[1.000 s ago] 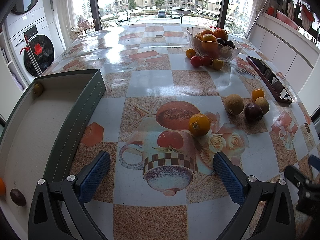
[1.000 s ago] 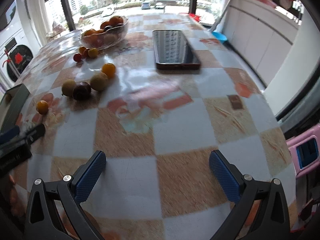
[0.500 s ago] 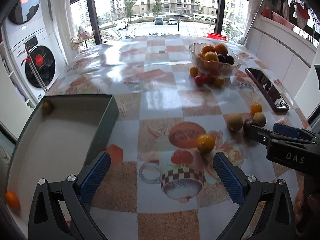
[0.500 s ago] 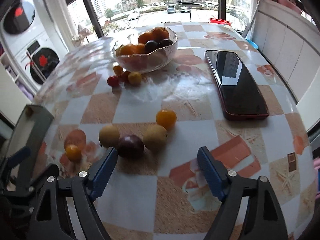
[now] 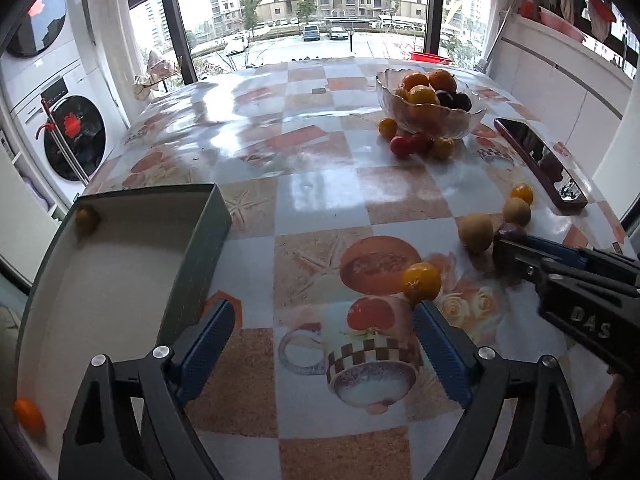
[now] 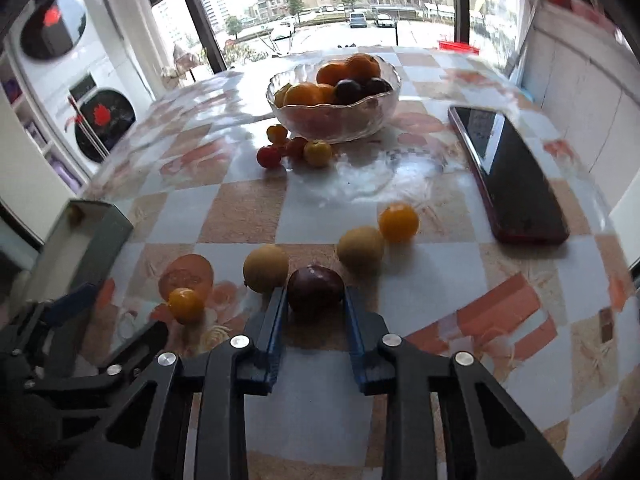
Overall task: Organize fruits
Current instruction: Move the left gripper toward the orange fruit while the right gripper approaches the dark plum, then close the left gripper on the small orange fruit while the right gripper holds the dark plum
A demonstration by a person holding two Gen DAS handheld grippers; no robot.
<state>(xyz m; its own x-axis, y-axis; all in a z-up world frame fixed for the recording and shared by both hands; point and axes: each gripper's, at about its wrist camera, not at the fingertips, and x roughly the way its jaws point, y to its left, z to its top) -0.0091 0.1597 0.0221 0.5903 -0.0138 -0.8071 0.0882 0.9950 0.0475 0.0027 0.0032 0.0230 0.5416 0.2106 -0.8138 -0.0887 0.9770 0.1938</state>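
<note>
My right gripper (image 6: 315,295) is shut on a dark purple plum (image 6: 315,287) that rests on the table; it also shows in the left wrist view (image 5: 509,233). Two tan round fruits (image 6: 266,268) (image 6: 360,249) flank the plum, with an orange one (image 6: 399,222) behind. A small orange fruit (image 5: 421,282) (image 6: 185,304) lies just ahead of my open, empty left gripper (image 5: 320,334). A grey tray (image 5: 200,256) at the left holds a yellow-green fruit (image 5: 87,219) and an orange one (image 5: 28,420).
A glass bowl (image 6: 334,120) of oranges and plums stands at the back, with several small red and yellow fruits (image 6: 296,150) in front of it. A dark phone (image 6: 508,176) lies at the right. Washing machines (image 5: 68,136) stand beyond the table's left edge.
My right gripper has swung left, moved up to the fruit cluster and closed its fingers around the plum. My left gripper has drawn back a little and stays open.
</note>
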